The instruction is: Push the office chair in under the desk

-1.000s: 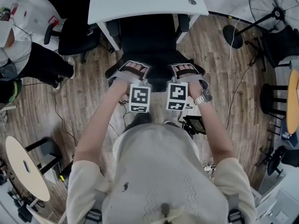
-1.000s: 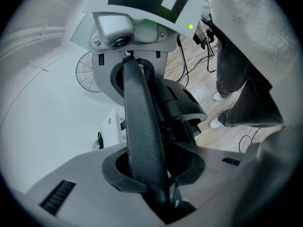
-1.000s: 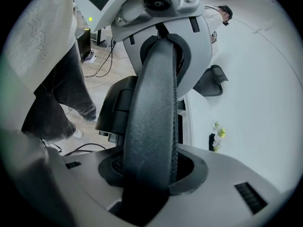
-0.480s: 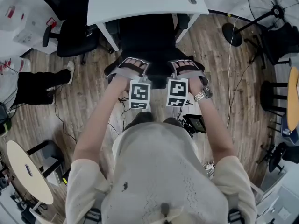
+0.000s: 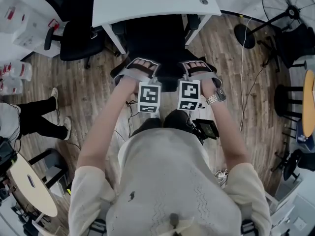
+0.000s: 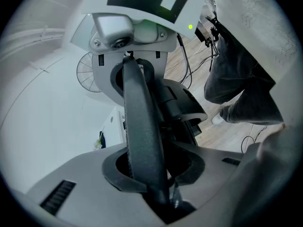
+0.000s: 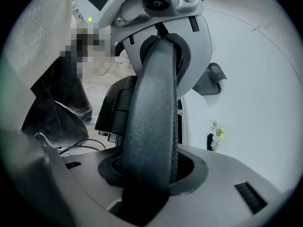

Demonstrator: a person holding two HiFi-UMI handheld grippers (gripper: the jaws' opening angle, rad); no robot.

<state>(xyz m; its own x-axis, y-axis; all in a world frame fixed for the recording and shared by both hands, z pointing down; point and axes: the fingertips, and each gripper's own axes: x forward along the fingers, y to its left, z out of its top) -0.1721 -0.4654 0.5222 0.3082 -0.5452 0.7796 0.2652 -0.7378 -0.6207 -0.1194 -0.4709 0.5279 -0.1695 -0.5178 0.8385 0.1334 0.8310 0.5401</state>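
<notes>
The black office chair (image 5: 157, 43) stands with its seat partly under the white desk (image 5: 152, 1) at the top of the head view. My left gripper (image 5: 142, 69) and right gripper (image 5: 196, 69) sit side by side on the top of its backrest. In the left gripper view the black backrest rim (image 6: 139, 126) runs up between the jaws, and my left gripper (image 6: 151, 176) is shut on it. The right gripper view shows the same rim (image 7: 154, 108) clamped by my right gripper (image 7: 149, 176). The fingertips are hidden by my hands in the head view.
A second black chair (image 5: 74, 33) stands left of the desk. A floor fan (image 5: 290, 4) is at the upper right, with cables (image 5: 246, 82) across the wooden floor. Someone's legs (image 5: 37, 117) are at the left, a round table (image 5: 29, 183) at the lower left.
Both grippers and the chair back have moved a little toward the desk. The person at the left has stepped away down the picture.
</notes>
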